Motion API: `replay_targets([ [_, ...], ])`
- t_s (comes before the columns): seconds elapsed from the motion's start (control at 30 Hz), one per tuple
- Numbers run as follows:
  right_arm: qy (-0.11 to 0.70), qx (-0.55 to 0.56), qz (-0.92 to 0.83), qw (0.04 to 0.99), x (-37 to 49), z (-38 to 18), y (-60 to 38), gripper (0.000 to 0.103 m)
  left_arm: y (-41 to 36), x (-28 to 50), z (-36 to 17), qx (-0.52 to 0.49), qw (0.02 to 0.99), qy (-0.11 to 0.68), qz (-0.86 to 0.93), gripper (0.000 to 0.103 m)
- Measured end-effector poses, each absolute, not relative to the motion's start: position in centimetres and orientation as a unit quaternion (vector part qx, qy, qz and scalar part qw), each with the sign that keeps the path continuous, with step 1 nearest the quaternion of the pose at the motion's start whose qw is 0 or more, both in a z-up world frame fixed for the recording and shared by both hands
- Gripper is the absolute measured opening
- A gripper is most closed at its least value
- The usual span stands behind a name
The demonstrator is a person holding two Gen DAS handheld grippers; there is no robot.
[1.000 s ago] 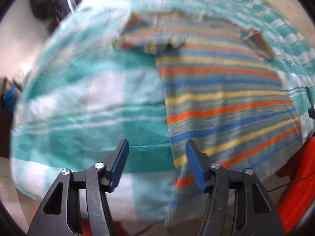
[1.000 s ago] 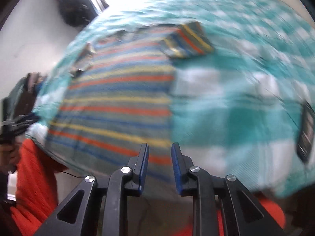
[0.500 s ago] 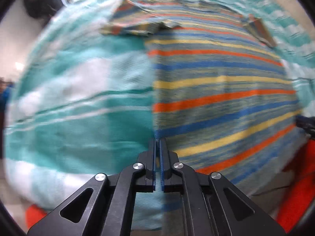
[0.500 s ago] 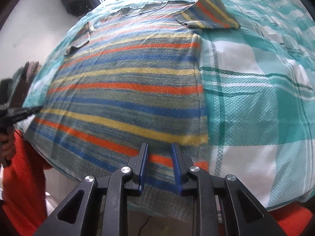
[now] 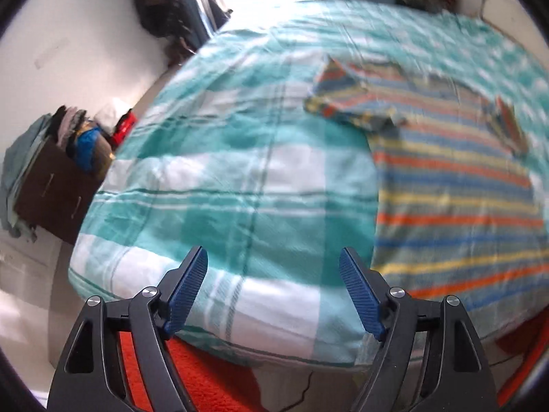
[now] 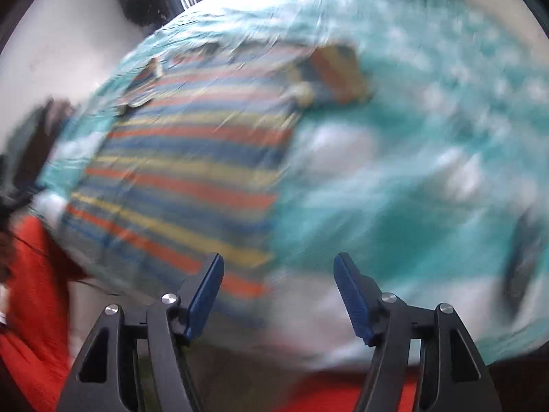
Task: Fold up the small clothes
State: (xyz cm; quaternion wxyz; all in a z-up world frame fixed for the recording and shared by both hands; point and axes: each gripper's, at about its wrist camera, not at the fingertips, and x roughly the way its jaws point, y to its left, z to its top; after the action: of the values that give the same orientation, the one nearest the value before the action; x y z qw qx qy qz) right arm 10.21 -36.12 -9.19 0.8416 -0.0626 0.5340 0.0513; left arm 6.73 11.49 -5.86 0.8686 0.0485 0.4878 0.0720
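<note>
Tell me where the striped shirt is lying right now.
The striped knit shirt lies flat on the teal checked bedspread, at the right of the left wrist view and left of centre in the right wrist view, near the bed's front edge.

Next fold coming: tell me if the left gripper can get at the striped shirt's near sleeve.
Probably yes: the left gripper is opening, nothing between its jaws, and only bare bedspread lies before the sleeve.

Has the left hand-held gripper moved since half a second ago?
Yes. The left hand-held gripper left the striped shirt hem, backing up over the checked bedspread; jaws opening, empty.
</note>
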Motion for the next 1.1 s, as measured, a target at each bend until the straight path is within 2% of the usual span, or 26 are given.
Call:
replay_targets([
  [0.1, 0.506, -0.130, 0.080, 0.849, 16.2, -7.7, -36.1, 0.066, 11.1, 7.7, -5.3, 0.012, 0.868, 0.492, 0.069, 0.081],
  [0.17, 0.508, -0.155, 0.127, 0.838, 20.3, -8.8, -34.6, 0.066, 10.1, 7.6, -5.2, -0.001, 0.865, 0.498, 0.062, 0.081],
  [0.37, 0.540, -0.133, 0.178, 0.812, 29.9, -17.7, -31.5, 0.065, 8.7, 7.8, -5.7, 0.016, 0.862, 0.502, 0.064, 0.081],
  [0.47, 0.549, -0.066, 0.137, 0.822, 31.3, -19.1, -34.6, 0.005, 9.3, 7.4, -6.2, 0.018, 0.855, 0.513, 0.074, 0.081],
  [0.63, 0.469, 0.125, 0.008, 0.875, 27.4, -13.7, -48.7, 0.004, 10.6, 7.3, -7.2, -0.010, 0.845, 0.530, 0.077, 0.081],
  [0.7, 0.454, 0.193, -0.068, 0.867, 24.8, -13.2, -55.7, 0.004, 10.4, 7.6, -7.8, -0.023, 0.838, 0.541, 0.070, 0.081],
  [0.77, 0.461, 0.216, -0.105, 0.854, 23.3, -14.0, -59.3, 0.004, 9.6, 7.8, -8.2, -0.029, 0.835, 0.547, 0.059, 0.081],
  [1.0, 0.479, 0.329, -0.087, 0.809, 21.9, -18.9, -61.6, 0.006, 5.7, 7.5, -7.0, 0.019, 0.843, 0.536, 0.031, 0.081],
  [1.1, 0.484, 0.349, -0.093, 0.797, 21.3, -20.0, -62.0, 0.013, 5.7, 7.2, -6.9, 0.026, 0.843, 0.536, 0.033, 0.081],
])
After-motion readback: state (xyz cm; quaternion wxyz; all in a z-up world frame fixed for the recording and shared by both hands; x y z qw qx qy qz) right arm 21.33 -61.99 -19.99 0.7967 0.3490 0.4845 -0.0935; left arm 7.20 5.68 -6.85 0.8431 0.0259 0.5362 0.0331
